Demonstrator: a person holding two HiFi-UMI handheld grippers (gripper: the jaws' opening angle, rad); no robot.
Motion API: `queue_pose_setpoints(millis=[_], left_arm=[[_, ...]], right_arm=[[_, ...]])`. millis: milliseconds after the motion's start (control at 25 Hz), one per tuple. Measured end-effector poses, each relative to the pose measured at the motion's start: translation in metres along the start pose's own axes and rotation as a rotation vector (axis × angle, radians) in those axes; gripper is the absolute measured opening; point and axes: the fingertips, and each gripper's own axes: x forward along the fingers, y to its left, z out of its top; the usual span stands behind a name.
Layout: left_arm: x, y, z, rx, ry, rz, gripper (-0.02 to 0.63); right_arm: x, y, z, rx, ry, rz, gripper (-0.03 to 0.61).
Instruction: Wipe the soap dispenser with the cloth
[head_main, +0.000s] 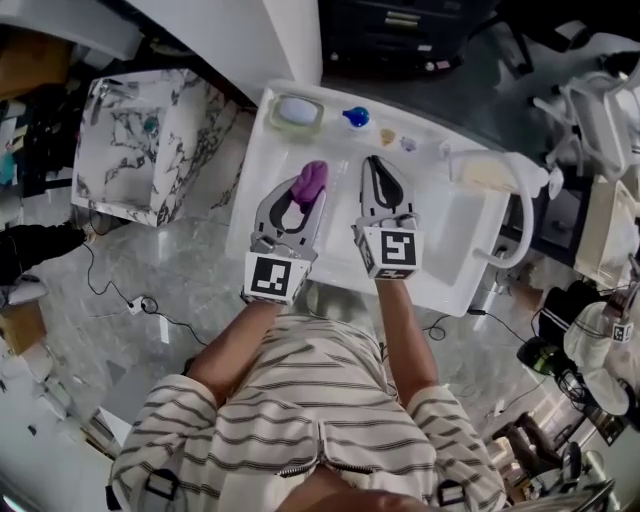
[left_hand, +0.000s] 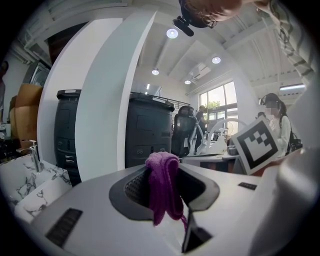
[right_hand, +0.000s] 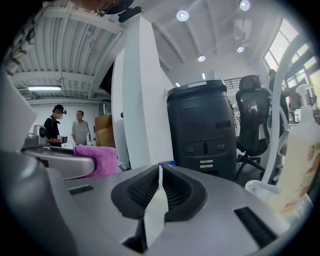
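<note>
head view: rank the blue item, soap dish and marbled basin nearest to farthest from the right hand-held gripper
From the right hand-held gripper:
1. blue item, just beyond its tips.
2. soap dish, back left on the white counter.
3. marbled basin, far left, off the counter.

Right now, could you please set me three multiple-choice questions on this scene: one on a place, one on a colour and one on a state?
1. Where is the cloth? A in the sink; B in the left gripper; C on the floor.
2. What colour is the cloth? A purple; B green; C white.
3. The right gripper is: A gripping a bottle; B gripping the cloth; C empty.
Answers: B, its jaws pinch the cloth; A, it is purple in every view; C, nothing sits between its jaws.
</note>
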Motion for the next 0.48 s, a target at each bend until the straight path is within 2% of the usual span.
queue_pose_setpoints(millis=[360, 480], left_arm=[[0.006, 0.001, -0.013, -0.006, 0.017, 0.008, 0.129], [0.007, 0.003, -0.016, -0.015, 0.025, 0.012, 0.129]], right_arm=[[0.036, -0.014, -0.023, 0.020, 0.038, -0.006, 0.094], [0.049, -0.017, -0.026, 0.014, 0.043, -0.009, 0.095]])
